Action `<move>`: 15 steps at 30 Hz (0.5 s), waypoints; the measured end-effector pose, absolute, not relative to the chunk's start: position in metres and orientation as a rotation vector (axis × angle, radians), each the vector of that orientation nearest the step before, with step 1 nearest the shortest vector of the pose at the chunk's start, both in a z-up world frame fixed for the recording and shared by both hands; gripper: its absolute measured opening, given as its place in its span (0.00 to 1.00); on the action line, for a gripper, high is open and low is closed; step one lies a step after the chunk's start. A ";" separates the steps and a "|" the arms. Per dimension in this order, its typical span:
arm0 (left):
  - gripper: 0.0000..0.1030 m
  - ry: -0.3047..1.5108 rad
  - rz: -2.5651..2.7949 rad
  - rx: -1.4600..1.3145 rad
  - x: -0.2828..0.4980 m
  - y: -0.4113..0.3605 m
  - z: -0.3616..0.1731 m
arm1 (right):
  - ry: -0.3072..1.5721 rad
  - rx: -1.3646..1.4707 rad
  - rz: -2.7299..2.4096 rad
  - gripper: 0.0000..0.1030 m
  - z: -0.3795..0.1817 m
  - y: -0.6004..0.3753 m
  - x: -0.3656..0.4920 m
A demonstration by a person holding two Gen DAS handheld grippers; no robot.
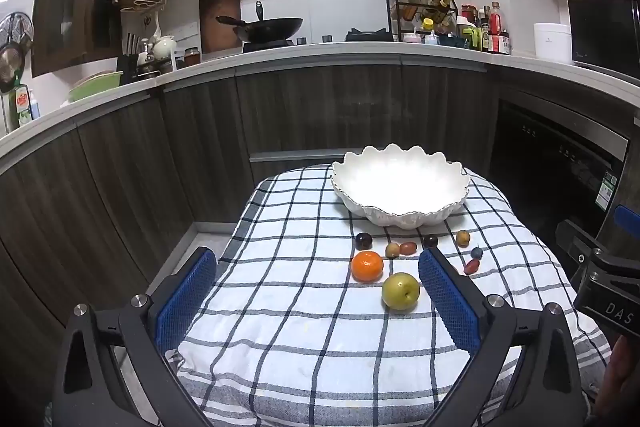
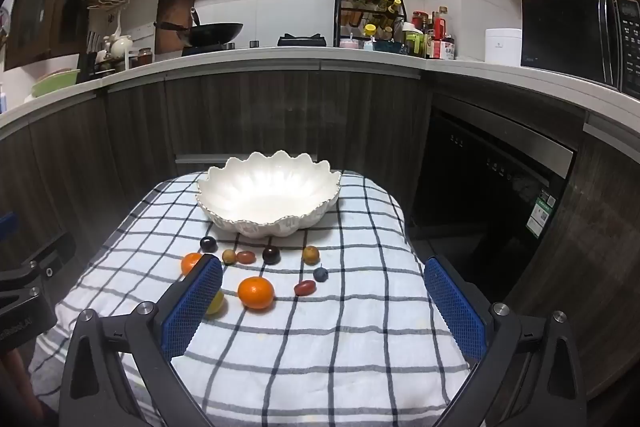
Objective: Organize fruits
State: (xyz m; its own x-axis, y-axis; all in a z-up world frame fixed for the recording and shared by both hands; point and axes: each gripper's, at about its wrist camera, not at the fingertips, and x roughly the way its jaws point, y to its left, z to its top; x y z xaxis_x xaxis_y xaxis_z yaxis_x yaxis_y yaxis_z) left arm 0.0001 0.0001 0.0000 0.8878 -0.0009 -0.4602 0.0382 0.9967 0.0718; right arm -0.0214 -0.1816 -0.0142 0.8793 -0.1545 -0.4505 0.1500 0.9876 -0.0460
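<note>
Hovering above the near end of the checked cloth (image 2: 320, 347), the right claw (image 2: 324, 301) has its blue pads spread wide apart and grips nothing. The left claw (image 1: 318, 293) is likewise spread wide and empty, held beside it over the same cloth.

Taking the bowl (image 2: 216, 205) as the landmark: it is white, scalloped, and stands at the far end of the cloth, well beyond both claws. Nothing lies inside it.

All the fruit sits on the cloth on the near side of the bowl, between it and the claws. Closest to the bowl is a loose row: a dark plum (image 2: 208, 244), a small brownish fruit (image 2: 229, 256), a red grape tomato (image 2: 245, 257), a second dark plum (image 2: 271, 254) and another brownish fruit (image 2: 311, 254). Further from the bowl come a blueberry (image 2: 320, 274) and a second red tomato (image 2: 305, 287). Furthest from it are two oranges, one in the open (image 2: 256, 292) and one partly hidden behind the right claw's left pad (image 2: 190, 262), plus a yellow-green apple (image 1: 400, 291), seen whole only from the left wrist.

By my reading, the task has not begun in any visible way: every fruit is outside the bowl, none is gripped. All the moving is left to do, presumably one fruit at a time into the bowl. The nearest orange and the apple look like the easiest first picks.
</note>
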 end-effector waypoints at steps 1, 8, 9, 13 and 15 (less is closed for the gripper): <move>1.00 0.482 -0.020 0.080 0.000 0.000 0.000 | 0.470 -0.006 -0.158 0.99 -0.014 -0.181 -0.022; 1.00 0.476 -0.023 0.078 0.001 -0.002 0.000 | 0.468 -0.004 -0.159 0.99 -0.012 -0.182 -0.023; 1.00 0.483 -0.025 0.076 0.001 0.000 0.000 | 0.469 -0.003 -0.159 0.99 -0.012 -0.182 -0.022; 1.00 0.482 -0.027 0.074 0.000 -0.001 -0.001 | 0.467 -0.007 -0.158 0.99 -0.010 -0.184 -0.021; 1.00 0.484 -0.028 0.073 -0.002 -0.003 0.001 | 0.461 -0.008 -0.158 0.99 -0.010 -0.179 -0.023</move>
State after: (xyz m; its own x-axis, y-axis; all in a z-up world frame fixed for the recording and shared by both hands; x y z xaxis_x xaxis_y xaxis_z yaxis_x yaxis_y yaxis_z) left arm -0.0017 -0.0034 0.0005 0.8849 -0.0095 -0.4657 0.0441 0.9970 0.0635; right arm -0.0229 -0.1794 -0.0098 0.8836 -0.1538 -0.4423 0.1501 0.9877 -0.0437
